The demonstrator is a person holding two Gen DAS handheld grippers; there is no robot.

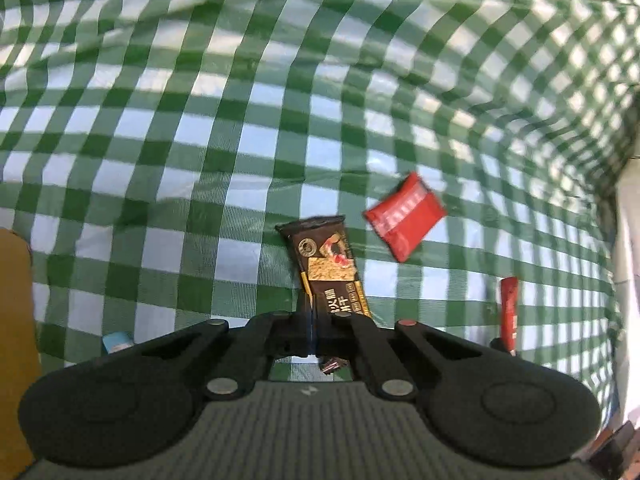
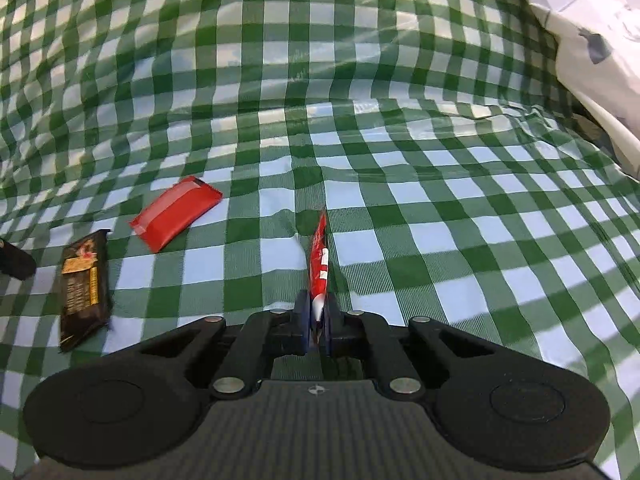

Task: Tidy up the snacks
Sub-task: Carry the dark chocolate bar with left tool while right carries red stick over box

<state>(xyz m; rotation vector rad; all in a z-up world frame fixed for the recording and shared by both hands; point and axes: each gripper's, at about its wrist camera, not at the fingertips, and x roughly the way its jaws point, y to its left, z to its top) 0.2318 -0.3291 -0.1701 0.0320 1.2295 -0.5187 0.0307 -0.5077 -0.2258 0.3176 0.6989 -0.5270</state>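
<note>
Nearest in the left wrist view, the left gripper (image 1: 314, 320) has its jaws pressed together on the lower end of a dark brown snack bar (image 1: 326, 268), which sticks up and away from them above the green-and-white checked cloth (image 1: 200, 140). Beyond the brown bar and a little to its right lies a red snack packet (image 1: 404, 216), flat on the cloth and apart from everything else. Further right of the brown bar, a narrow red snack stick (image 1: 509, 312) stands on end in the other gripper. At the left edge, well away from the brown bar, there is a yellow-brown surface (image 1: 16, 340), and a small blue item (image 1: 118, 340) peeps out just above the gripper body; what it is cannot be told.

In the right wrist view, the right gripper (image 2: 318, 320) has its jaws closed on the near end of that red snack stick (image 2: 319, 264), seen edge-on and pointing away. Left of it the brown bar (image 2: 84, 276) shows, with the red packet (image 2: 176, 212) beyond it. Far to the right, at the edge of the checked cloth (image 2: 440, 200), rests a white patterned fabric (image 2: 592, 32).
</note>
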